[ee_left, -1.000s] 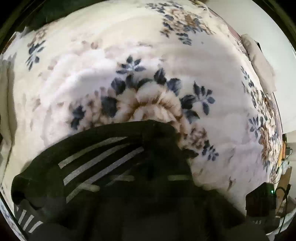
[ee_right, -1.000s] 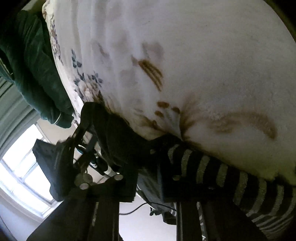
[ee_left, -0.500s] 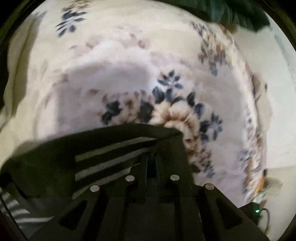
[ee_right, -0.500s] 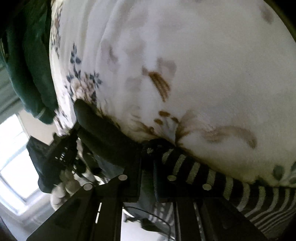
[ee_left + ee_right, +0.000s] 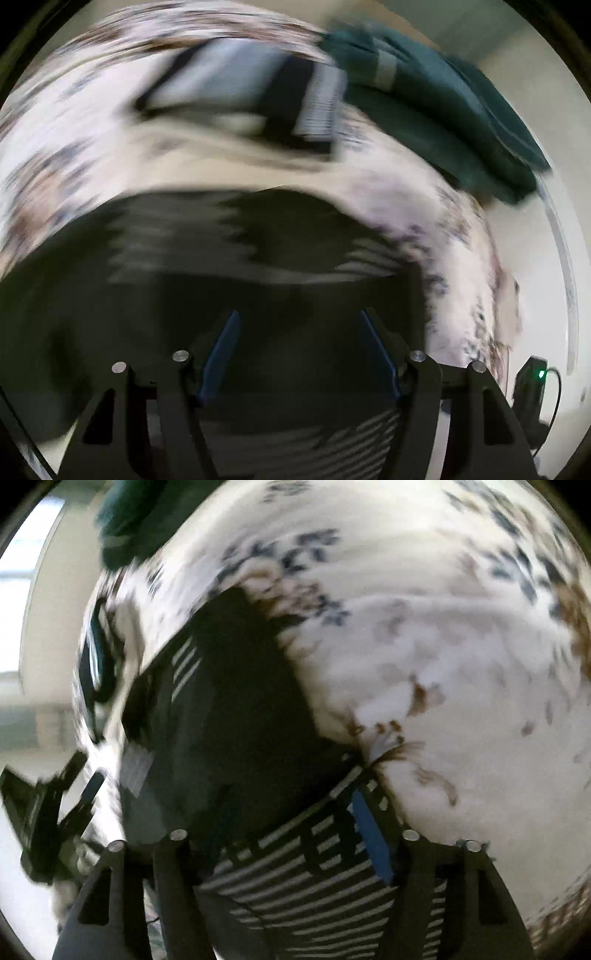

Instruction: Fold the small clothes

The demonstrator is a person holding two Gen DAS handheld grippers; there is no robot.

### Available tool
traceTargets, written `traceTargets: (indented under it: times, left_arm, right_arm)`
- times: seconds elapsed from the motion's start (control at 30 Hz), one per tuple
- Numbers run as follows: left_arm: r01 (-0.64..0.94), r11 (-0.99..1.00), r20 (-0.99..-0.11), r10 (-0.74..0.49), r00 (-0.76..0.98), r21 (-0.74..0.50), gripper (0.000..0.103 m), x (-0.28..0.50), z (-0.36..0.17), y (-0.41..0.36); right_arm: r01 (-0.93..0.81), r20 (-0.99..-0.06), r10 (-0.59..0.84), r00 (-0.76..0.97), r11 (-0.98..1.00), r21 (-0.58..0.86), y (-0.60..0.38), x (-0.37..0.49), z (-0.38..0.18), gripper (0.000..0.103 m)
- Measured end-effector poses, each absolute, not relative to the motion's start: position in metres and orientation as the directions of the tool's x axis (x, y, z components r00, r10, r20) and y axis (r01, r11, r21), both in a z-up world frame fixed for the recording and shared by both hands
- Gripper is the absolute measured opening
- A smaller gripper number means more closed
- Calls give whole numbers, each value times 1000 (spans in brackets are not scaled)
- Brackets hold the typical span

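A small black garment with white stripes [image 5: 229, 258] lies on the floral blanket [image 5: 424, 192], blurred by motion. My left gripper [image 5: 299, 325] is open just over it, blue pads apart, nothing between them. In the right wrist view the same garment [image 5: 236, 709] lies spread on the blanket [image 5: 461, 664], its striped edge [image 5: 314, 878] under my right gripper [image 5: 295, 812]. The right jaws are wide apart; one blue pad [image 5: 369, 834] shows. The left gripper also shows at the left edge of the right wrist view [image 5: 55, 805].
A folded dark and grey garment [image 5: 258, 92] lies further back on the blanket. A dark green cloth [image 5: 443, 110] is heaped at the far right; it also shows in the right wrist view [image 5: 133, 520]. A device with a green light [image 5: 532, 384] sits at the right.
Both grippers were shut on the black striped garment; now both are open and it lies released on the blanket. Both cameras swing fast and have pulled back.
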State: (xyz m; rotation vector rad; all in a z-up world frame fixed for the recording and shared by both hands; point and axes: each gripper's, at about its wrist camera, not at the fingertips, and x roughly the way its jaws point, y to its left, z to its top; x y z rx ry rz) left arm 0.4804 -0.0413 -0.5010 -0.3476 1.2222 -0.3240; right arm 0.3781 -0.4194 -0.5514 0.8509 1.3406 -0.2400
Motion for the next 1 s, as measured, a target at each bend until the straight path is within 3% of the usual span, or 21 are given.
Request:
traceTargets:
  times: [0.2, 0.43, 0.6, 0.8, 0.87, 0.9, 1.0]
  left_arm:
    - [-383, 815, -884, -305, 355, -435, 64, 372, -532, 134]
    - [-694, 553, -880, -186, 437, -461, 64, 271, -561, 297]
    - [-813, 398, -899, -85, 429, -425, 64, 232, -592, 375]
    - [-836, 243, -870, -103, 483, -492, 62, 234, -628, 413]
    - [-836, 275, -875, -45, 483, -475, 40, 245, -624, 419]
    - [-839, 305, -883, -15, 468, -450, 8, 250, -621, 421]
    - [-816, 377, -868, 55, 493, -439, 6, 258, -607, 433]
  right_arm:
    - [568, -940, 315, 130, 753, 331, -350, 380, -569, 74]
    - [479, -958, 275, 78, 833, 277, -258, 399, -573, 74]
    - [422, -994, 106, 35, 900, 111, -201, 422, -583, 75]
    - [464, -999, 8, 33, 886, 22, -179, 436, -590, 78]
    - [421, -998, -19, 55, 907, 6, -165, 441, -586, 78]
    - [390, -998, -26, 63, 921, 1, -158, 443, -583, 78]
    - [323, -997, -12, 79, 946, 14, -142, 442, -576, 78]
